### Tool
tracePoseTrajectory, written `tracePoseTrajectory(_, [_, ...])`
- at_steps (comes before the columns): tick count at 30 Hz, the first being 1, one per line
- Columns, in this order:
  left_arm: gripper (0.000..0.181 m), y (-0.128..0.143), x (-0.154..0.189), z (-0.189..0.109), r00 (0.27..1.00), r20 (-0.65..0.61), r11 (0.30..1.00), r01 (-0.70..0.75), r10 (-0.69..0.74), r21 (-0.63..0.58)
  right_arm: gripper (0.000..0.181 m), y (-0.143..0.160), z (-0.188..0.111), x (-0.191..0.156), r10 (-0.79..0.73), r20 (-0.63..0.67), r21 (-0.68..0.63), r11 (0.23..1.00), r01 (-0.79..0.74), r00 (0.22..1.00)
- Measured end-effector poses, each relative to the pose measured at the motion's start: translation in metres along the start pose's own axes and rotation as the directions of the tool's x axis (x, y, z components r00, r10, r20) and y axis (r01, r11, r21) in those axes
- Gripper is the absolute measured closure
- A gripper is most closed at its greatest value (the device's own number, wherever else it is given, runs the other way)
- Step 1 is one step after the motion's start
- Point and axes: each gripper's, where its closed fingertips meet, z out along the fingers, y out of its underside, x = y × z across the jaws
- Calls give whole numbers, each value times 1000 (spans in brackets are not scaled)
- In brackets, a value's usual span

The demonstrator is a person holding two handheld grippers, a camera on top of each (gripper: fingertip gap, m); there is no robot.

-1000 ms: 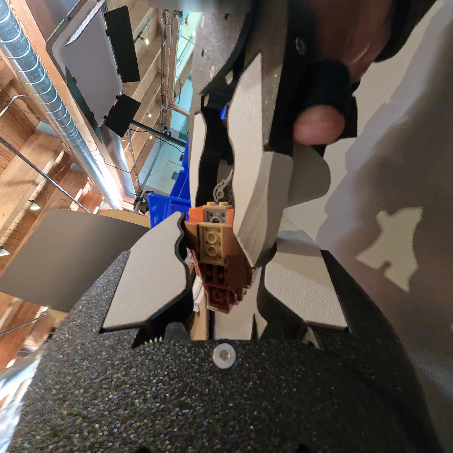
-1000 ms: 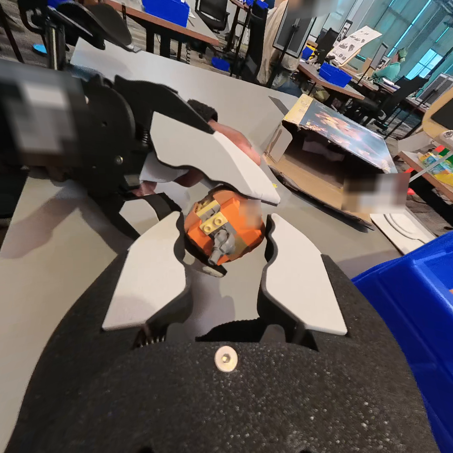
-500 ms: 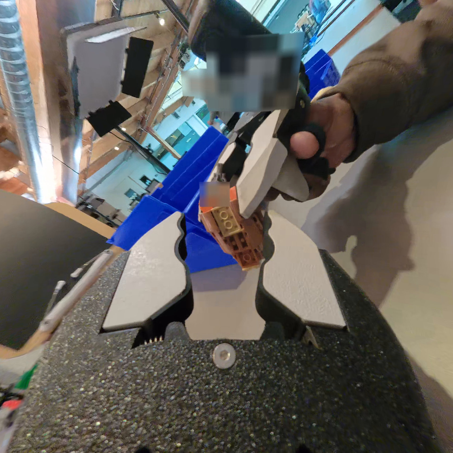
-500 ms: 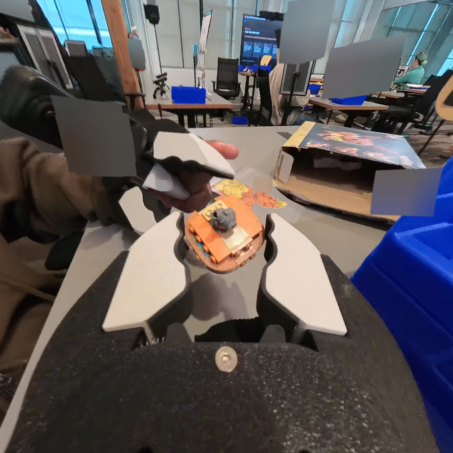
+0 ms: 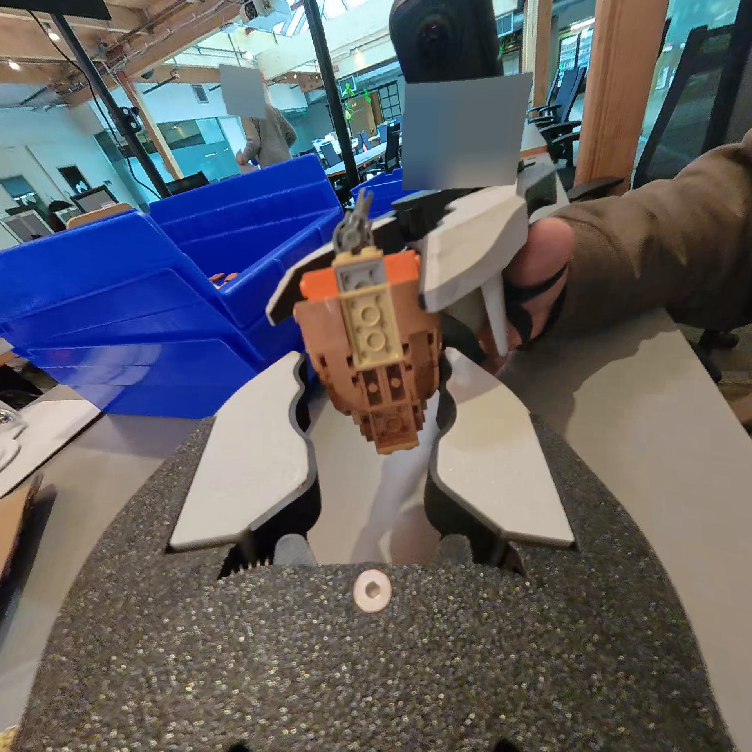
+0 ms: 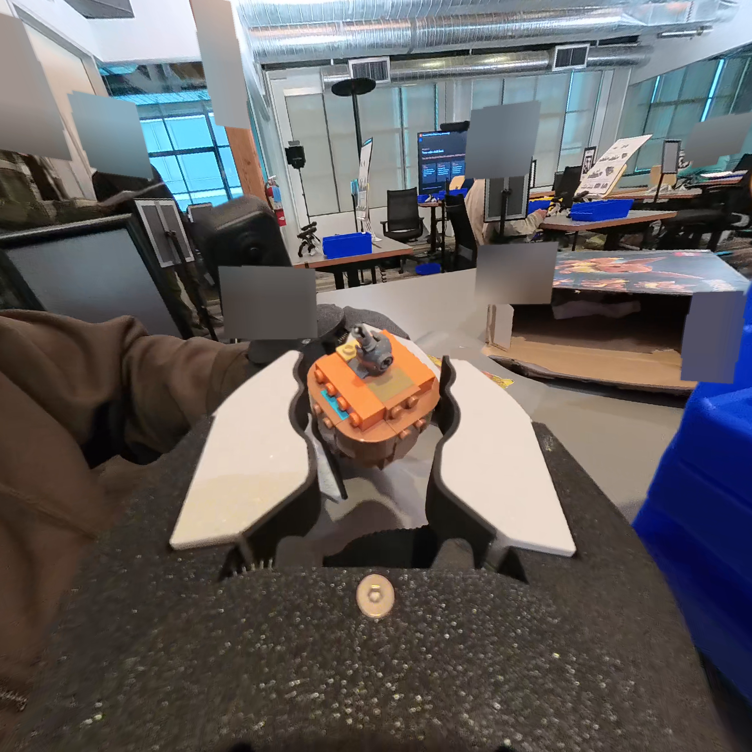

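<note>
Grey surface (image 5: 635,415) in an open-plan office carried two blue bins (image 5: 134,309) and one opened cardboard box (image 6: 602,325). One brick-built model (image 5: 370,346), orange on top, brown below, with one small grey fitting (image 6: 372,352) on its crown, hung above the surface between both claws. The right claw (image 6: 368,401) gripped the model's sides. The left claw (image 5: 368,390) bracketed its lower end; whether its fingers pressed the model could not be told.
</note>
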Motion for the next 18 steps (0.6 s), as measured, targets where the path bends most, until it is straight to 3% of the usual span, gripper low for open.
tracePoseTrajectory(7, [125, 6, -5, -2, 992, 64, 992, -106, 110, -65, 118, 6, 3, 3, -33, -12, -10, 999, 32, 999])
tracePoseTrajectory(18, [126, 5, -50, -20, 881, 369, 951, -237, 297, -200, 130, 6, -6, 26, -11, -136, -33, 999, 7, 991])
